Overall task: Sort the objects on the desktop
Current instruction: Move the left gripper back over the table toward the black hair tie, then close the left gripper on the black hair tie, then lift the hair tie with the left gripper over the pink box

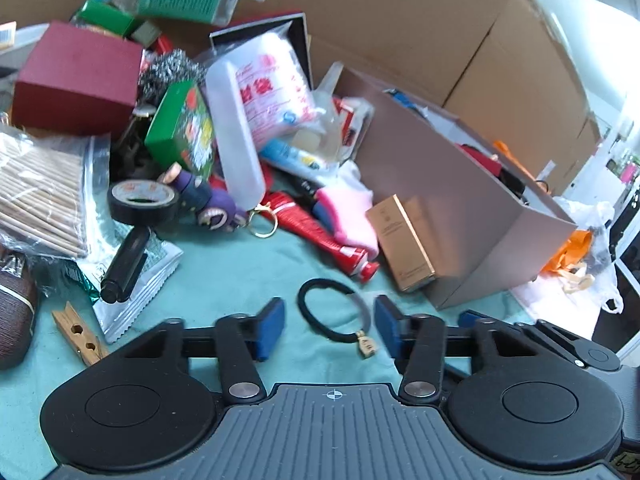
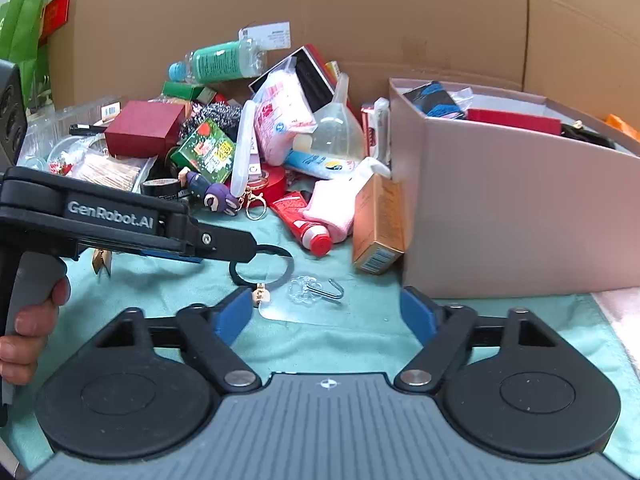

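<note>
A black hair tie (image 1: 334,312) with a small wooden charm lies on the teal cloth. My left gripper (image 1: 330,328) is open, its blue pads on either side of the tie. The tie also shows in the right wrist view (image 2: 262,266), partly hidden by the left gripper's arm (image 2: 120,216). My right gripper (image 2: 326,312) is open and empty, just behind a clear plastic hook (image 2: 316,290). A pinkish-brown box (image 2: 512,200) holding several items stands to the right; it also shows in the left wrist view (image 1: 448,184).
A pile of clutter fills the back: red tube (image 1: 320,232), gold carton (image 1: 400,240), black tape roll (image 1: 144,202), purple keychain figure (image 1: 208,200), maroon box (image 1: 76,80), green bottle (image 2: 224,60), skewer bag (image 1: 36,196), clothespin (image 1: 78,332). Cardboard walls (image 2: 360,8) stand behind.
</note>
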`<state>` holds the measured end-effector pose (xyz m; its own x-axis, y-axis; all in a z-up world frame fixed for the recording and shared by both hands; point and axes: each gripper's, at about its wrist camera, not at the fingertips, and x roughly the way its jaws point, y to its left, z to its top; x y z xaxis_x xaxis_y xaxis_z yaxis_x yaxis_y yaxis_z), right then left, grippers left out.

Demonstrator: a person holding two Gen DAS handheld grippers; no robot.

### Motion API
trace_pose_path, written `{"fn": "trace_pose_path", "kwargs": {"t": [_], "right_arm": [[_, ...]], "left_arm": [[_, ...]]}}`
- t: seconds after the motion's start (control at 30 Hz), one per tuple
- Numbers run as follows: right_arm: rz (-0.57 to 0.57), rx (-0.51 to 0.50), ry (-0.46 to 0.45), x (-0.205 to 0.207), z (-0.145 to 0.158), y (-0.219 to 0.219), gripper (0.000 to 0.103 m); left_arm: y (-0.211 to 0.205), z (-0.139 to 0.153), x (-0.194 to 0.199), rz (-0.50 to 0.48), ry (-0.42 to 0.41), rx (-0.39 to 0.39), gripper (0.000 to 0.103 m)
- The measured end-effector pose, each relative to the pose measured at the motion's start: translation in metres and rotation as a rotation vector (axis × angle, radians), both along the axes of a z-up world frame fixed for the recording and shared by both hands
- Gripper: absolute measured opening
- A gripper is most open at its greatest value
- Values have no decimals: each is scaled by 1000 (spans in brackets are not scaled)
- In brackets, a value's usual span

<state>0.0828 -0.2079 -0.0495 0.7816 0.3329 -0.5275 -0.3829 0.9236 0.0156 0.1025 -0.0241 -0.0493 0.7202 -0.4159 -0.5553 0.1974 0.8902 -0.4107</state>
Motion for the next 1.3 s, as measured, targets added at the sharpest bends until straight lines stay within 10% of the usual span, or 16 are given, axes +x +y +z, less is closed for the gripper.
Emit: {"fn": "trace_pose_path", "kwargs": {"t": [0.37, 0.47, 0.73, 0.9, 1.07, 1.17, 1.3], "right_arm": [[-4, 54, 44, 16, -4, -3, 27], [-3, 61, 60, 17, -5, -4, 22], [5, 80, 73, 22, -4, -2, 22], [-14, 92, 66, 21, -4, -6, 5], [-25, 93, 51, 15, -1, -12, 3], [-33, 91, 38, 11, 3, -14, 3], [-46, 86, 27, 9, 5, -18, 3]], "left_arm": [[-11, -1, 10, -19, -22, 99, 57], [-16, -1, 11, -31, -30, 149, 42], [-21, -1, 16, -53, -38, 174, 44], [-24, -2, 18, -56, -39, 209, 9], [-21, -2, 18, -60, -29, 208, 0], [-23, -2, 18, -69, -36, 221, 1], [-28, 0, 21, -110, -49, 227, 37]]}}
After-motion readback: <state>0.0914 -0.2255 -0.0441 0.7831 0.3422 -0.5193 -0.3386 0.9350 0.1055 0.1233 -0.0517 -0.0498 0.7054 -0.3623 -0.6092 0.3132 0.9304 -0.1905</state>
